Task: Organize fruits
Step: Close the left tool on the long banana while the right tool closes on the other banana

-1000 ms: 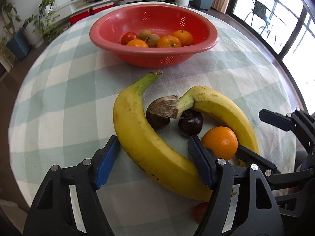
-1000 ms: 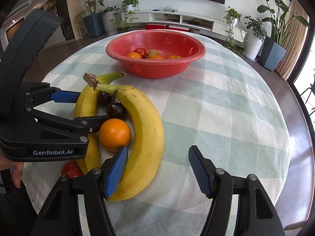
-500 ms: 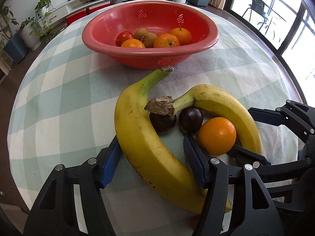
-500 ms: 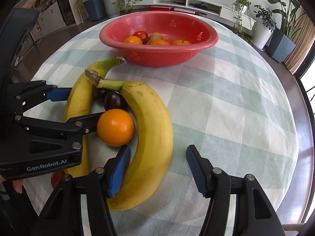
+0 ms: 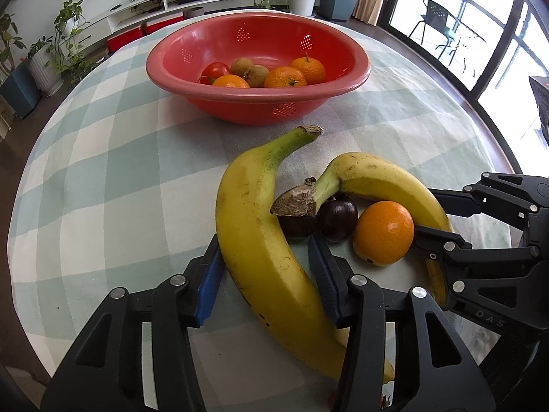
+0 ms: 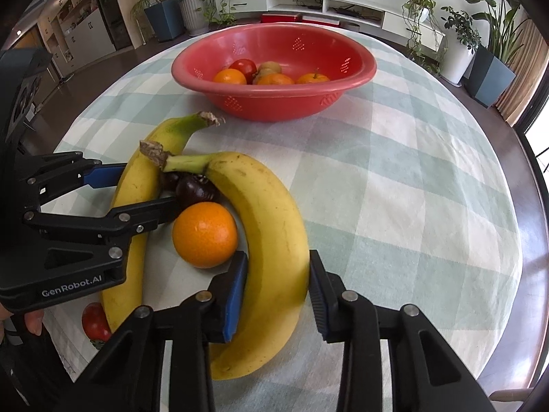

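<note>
Two yellow bananas lie curved around an orange (image 5: 382,231) and two dark round fruits (image 5: 336,218) on the checked cloth. My left gripper (image 5: 266,274) straddles the left banana (image 5: 260,240); its jaws are closing and both blue pads touch the peel. In the right wrist view my right gripper (image 6: 276,288) straddles the right banana (image 6: 271,223), its jaws closing too, pads against both sides. There the left gripper (image 6: 144,189) reaches in from the left across the left banana (image 6: 137,185). The red bowl (image 5: 257,103) stands behind, holding oranges, kiwis and a tomato.
A small tomato (image 6: 94,322) lies near the table's front edge under the left gripper's body. The round table with its checked cloth (image 6: 394,189) is bare to the right. Plants and a low white shelf stand beyond the table.
Both grippers' jaws have narrowed from well apart to touching their bananas. The fruits on the cloth have kept their places.
</note>
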`<control>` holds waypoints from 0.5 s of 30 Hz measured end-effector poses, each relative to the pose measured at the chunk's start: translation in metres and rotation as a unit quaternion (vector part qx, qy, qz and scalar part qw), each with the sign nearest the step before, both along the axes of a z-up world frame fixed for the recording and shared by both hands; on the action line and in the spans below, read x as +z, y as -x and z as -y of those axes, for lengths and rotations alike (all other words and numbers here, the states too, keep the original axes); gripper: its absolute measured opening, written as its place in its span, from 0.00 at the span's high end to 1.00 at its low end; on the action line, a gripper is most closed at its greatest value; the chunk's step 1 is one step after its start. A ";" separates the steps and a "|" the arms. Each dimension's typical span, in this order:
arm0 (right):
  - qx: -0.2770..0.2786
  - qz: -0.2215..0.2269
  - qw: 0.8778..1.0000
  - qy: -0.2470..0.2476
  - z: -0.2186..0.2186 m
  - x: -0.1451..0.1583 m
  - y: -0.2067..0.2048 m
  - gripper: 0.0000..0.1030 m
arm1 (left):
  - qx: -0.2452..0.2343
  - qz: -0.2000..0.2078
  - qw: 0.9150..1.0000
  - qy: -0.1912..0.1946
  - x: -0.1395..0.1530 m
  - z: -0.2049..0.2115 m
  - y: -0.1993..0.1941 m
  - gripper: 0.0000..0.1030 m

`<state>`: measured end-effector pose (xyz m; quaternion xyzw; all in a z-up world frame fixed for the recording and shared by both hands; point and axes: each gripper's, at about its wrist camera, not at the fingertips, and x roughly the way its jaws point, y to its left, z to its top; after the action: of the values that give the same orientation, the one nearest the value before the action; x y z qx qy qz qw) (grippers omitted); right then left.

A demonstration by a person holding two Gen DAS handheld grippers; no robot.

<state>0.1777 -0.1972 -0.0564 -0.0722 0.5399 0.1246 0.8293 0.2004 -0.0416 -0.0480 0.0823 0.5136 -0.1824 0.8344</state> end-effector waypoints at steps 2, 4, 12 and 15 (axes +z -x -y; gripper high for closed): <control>0.000 0.003 1.000 0.000 0.001 0.000 0.001 0.65 | -0.013 0.002 1.000 -0.006 0.001 0.001 0.001 0.57; -0.002 0.004 1.000 -0.003 0.002 0.000 0.001 0.65 | -0.025 0.004 1.000 -0.015 0.001 0.004 0.001 0.58; -0.012 0.019 1.000 -0.019 0.009 0.004 0.004 0.66 | -0.029 0.018 0.999 -0.010 0.004 0.000 0.003 0.59; -0.015 0.024 0.999 -0.027 0.010 0.008 0.004 0.66 | -0.025 0.026 0.999 -0.003 0.008 -0.004 0.004 0.60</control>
<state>0.1734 -0.2075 -0.0488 -0.0444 0.5173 0.1245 0.8455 0.1959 -0.0380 -0.0396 0.1022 0.4901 -0.1993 0.8424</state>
